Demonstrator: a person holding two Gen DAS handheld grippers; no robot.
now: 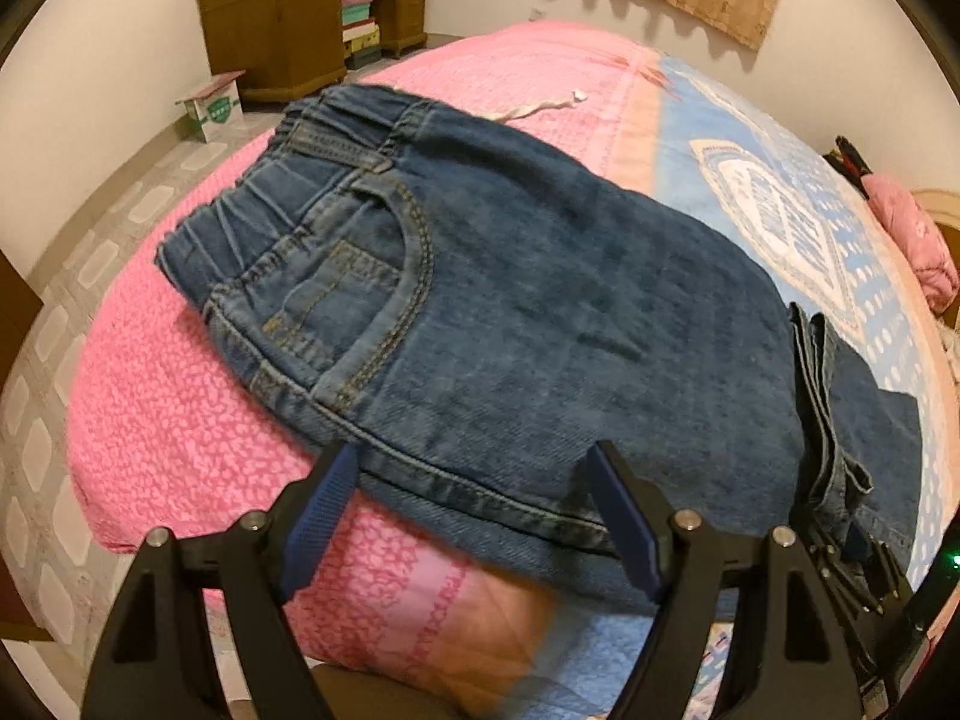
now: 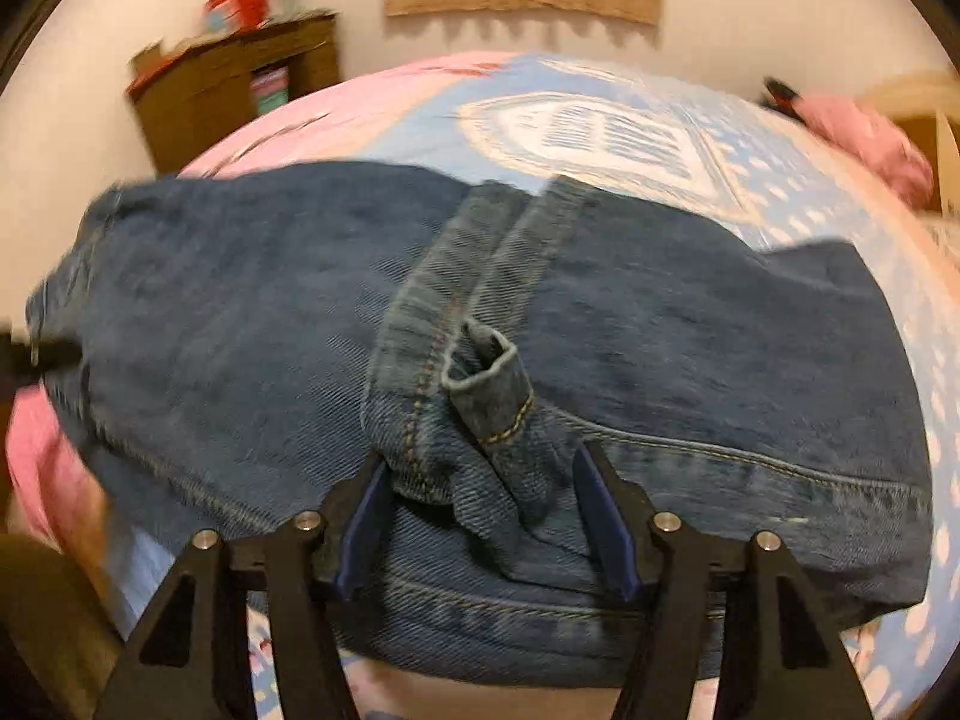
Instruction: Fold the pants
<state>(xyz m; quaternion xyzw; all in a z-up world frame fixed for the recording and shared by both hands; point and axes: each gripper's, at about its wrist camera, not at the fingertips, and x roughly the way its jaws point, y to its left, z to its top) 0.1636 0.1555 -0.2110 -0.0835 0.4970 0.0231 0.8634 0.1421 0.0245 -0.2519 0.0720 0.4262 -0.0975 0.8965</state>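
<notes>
The bed (image 1: pixel 180 420), under its pink and blue quilt, fills the room, and the jeans (image 1: pixel 540 312) lie across it, folded lengthwise. Only the left wrist view takes in the elastic waistband (image 1: pixel 312 156) and front pocket, with the wooden cabinet (image 1: pixel 300 18) behind. Only the right wrist view shows the bunched leg hems (image 2: pixel 480 372) up close. The left gripper (image 1: pixel 474 516) is spread wide over the jeans' near seam edge, holding nothing. The right gripper (image 2: pixel 480 510) stands parted around the crumpled hem cloth, not pressed onto it.
</notes>
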